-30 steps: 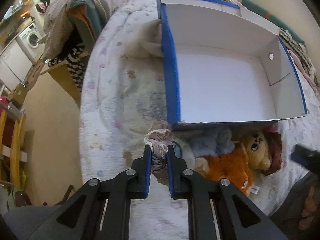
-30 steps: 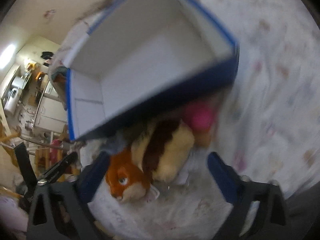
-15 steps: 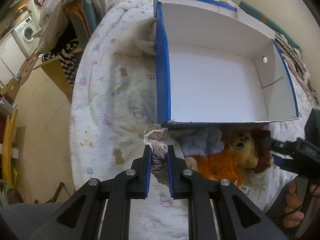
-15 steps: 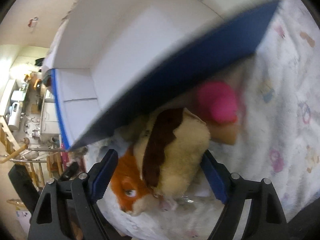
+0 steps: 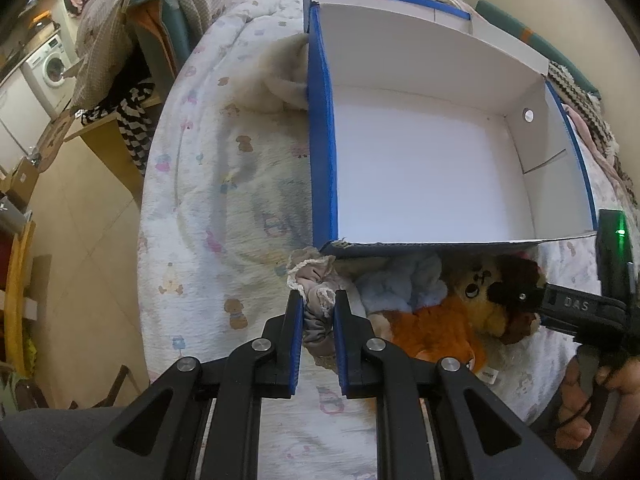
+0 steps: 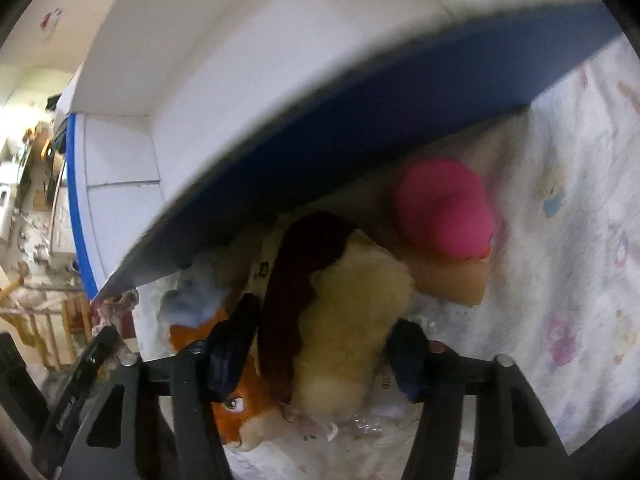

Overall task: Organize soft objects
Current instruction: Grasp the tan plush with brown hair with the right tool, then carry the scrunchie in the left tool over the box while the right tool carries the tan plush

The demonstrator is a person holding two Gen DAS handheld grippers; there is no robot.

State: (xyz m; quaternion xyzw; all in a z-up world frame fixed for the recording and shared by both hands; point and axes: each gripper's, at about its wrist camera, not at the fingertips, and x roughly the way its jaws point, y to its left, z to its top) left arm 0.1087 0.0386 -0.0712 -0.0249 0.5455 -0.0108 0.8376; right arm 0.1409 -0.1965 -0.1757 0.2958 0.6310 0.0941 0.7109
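Note:
An empty blue and white cardboard box point(image 5: 420, 160) lies on a printed quilt. Soft things are piled at its near wall: a grey lace-edged cloth point(image 5: 316, 280), a pale blue fluffy piece point(image 5: 408, 284), an orange fox plush point(image 5: 436, 332) and a yellow plush dog with brown ears point(image 5: 492, 296). My left gripper point(image 5: 317, 312) is shut on the grey cloth. My right gripper point(image 6: 324, 340) has closed around the yellow dog point(image 6: 344, 320), its fingers pressing both sides. A pink and tan soft toy point(image 6: 444, 216) lies beside the dog under the box wall point(image 6: 360, 128).
The quilt point(image 5: 224, 184) covers a bed whose left edge drops to the floor. A chair draped with clothes point(image 5: 120, 56) stands at the far left, with a washing machine point(image 5: 48, 68) behind. Knitted blankets point(image 5: 580, 104) lie right of the box.
My right gripper moved in over the yellow dog and closed its jaws onto it. My left gripper stayed shut on the grey cloth, hardly moving.

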